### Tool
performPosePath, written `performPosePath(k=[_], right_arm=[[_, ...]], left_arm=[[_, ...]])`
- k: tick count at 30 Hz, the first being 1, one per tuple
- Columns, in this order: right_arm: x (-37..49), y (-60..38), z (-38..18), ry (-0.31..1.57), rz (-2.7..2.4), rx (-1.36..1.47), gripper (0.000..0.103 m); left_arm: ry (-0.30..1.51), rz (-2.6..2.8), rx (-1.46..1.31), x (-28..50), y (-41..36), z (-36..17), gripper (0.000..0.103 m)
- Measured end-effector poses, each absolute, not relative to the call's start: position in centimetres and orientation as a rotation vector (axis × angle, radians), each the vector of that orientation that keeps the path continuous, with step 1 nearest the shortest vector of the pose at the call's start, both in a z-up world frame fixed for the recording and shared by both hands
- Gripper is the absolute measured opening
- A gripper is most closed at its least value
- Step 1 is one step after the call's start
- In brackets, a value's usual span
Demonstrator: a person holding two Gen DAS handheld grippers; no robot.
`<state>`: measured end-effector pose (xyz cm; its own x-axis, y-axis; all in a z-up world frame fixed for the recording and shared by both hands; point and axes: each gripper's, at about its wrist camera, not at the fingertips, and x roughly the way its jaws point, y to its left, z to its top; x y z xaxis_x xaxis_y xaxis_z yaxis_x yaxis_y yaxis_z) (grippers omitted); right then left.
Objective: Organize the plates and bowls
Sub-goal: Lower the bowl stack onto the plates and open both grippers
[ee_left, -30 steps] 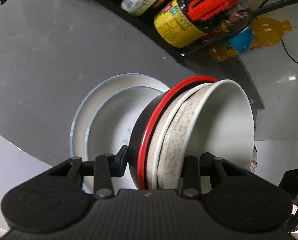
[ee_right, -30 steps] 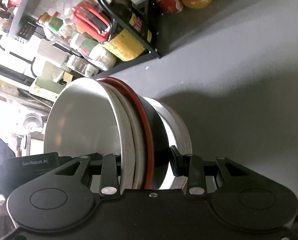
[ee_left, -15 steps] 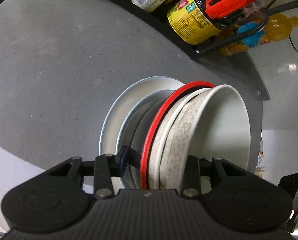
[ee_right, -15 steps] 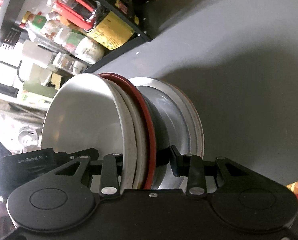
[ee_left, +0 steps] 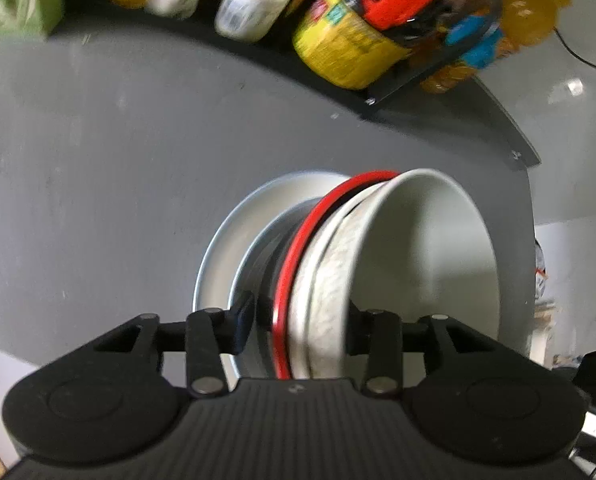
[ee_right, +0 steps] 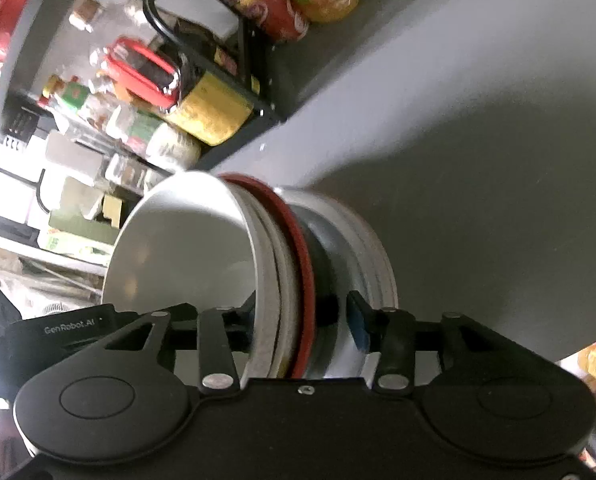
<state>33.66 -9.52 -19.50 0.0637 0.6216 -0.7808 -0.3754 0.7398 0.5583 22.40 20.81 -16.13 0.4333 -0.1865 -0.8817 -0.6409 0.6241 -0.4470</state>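
Note:
A nested bowl stack (ee_left: pixel 418 260) has a white bowl innermost, a speckled one around it and a black bowl with a red rim (ee_left: pixel 298 248) outermost. Its base sits in the upper of two stacked pale plates (ee_left: pixel 234 240) on the grey table (ee_left: pixel 98 160). My left gripper (ee_left: pixel 298 320) is shut on the stack's rim, one finger inside the white bowl and one against the black wall. My right gripper (ee_right: pixel 302 316) grips the opposite rim of the bowl stack (ee_right: pixel 186 240) the same way, with the plates (ee_right: pixel 366 240) just beyond it.
A black wire rack (ee_left: pixel 398 84) lines the far table edge, packed with a yellow-labelled jar (ee_left: pixel 346 52), a white tub (ee_left: pixel 254 4) and bottles. An orange drink bottle (ee_left: pixel 534 12) and cans (ee_right: pixel 274 4) stand beside it. The other gripper's body (ee_right: pixel 70 328) shows behind the bowls.
Both grippers have carried the bowl stack down and over onto the plates; its black base now sits in the upper plate. The grip on the rim looks unchanged.

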Motion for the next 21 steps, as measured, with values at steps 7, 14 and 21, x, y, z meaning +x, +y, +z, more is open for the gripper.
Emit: performPosePath(k=[7,14,21], right_arm=[[33.1,-11.9,-17.6,1.214,0.741,0.240,0.059],[32.0,-14.5,-15.5,1.117,0.702,0.214,0.065],[30.9,-18.9,-14.0,1.034,0.609,0.235,0.066]], left_arm=[[1.110,0.342,-0.795,22.9,20.5,-14.4,0.049],[1.088,0.400,-0.670,23.2,19.4,-12.6,0.069],[1.070,0.381,-0.617,23.1,17.5,-11.0,0.074]])
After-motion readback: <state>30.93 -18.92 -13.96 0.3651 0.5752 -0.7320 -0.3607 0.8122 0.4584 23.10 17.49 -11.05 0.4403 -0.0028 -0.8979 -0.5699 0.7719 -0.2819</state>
